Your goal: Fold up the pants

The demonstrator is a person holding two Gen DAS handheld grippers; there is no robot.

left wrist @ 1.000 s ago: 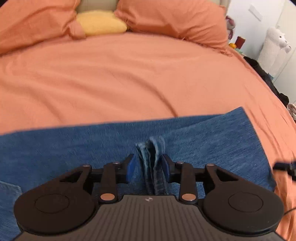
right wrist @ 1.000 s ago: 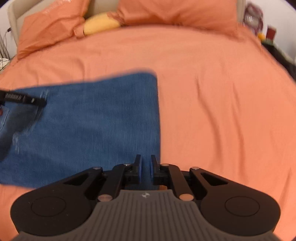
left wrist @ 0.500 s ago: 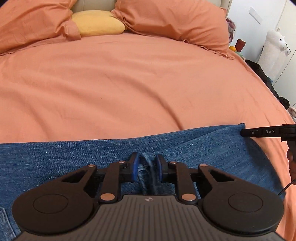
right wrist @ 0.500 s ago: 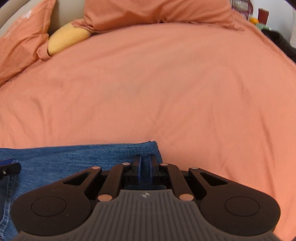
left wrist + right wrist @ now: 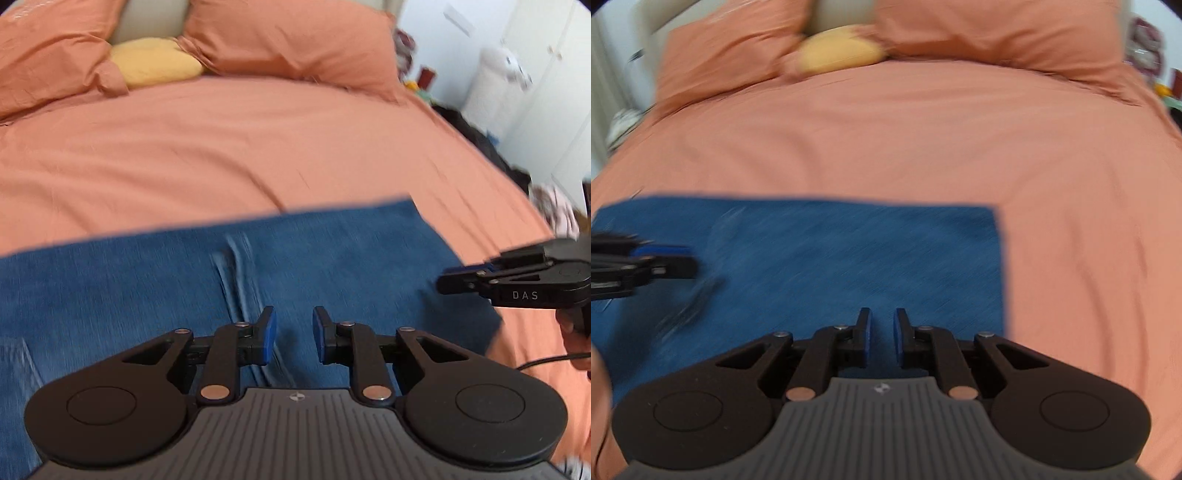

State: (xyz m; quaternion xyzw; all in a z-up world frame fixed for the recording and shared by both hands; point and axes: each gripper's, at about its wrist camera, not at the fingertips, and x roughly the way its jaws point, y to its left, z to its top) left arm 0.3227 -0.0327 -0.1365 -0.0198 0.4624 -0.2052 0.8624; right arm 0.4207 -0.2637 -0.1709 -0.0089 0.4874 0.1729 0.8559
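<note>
Folded blue denim pants (image 5: pixel 155 288) lie flat across the near part of the bed with the orange cotton sheet (image 5: pixel 221 147), a bunched seam ridge near the middle. Left gripper (image 5: pixel 294 334) hovers above the denim, pads apart with nothing between them, though the jaws have just been closing. Right gripper (image 5: pixel 882 332) hangs over the pants' right end, its jaws just opening to a narrow empty gap.

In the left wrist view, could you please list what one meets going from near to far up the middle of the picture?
Left hand-held gripper → blue jeans → orange bedspread → yellow cushion between orange pillows.
</note>
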